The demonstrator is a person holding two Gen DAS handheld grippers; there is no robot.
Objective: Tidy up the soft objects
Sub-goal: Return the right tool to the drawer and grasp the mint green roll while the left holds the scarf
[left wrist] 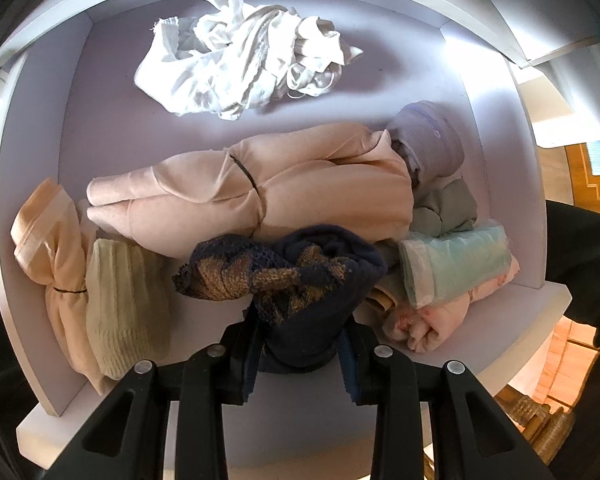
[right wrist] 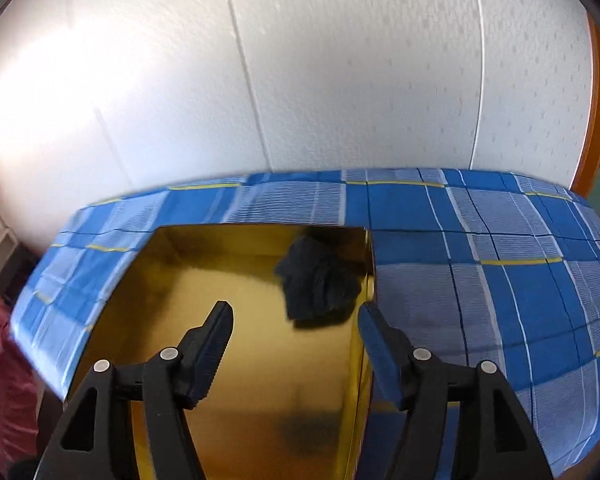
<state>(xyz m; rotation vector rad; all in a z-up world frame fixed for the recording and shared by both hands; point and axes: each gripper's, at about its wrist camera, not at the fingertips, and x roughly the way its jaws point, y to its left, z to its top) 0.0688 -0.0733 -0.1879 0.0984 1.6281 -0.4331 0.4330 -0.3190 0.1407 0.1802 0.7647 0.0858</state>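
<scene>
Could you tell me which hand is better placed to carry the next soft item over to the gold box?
Left, probably. The left gripper is already shut on a dark knit bundle in the drawer. The right gripper is open and holds nothing, above the gold box, where a dark item already lies.

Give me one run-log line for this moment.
left gripper: shut on dark knit bundle in white drawer | right gripper: open, empty, over gold box | dark cloth: in box
</scene>
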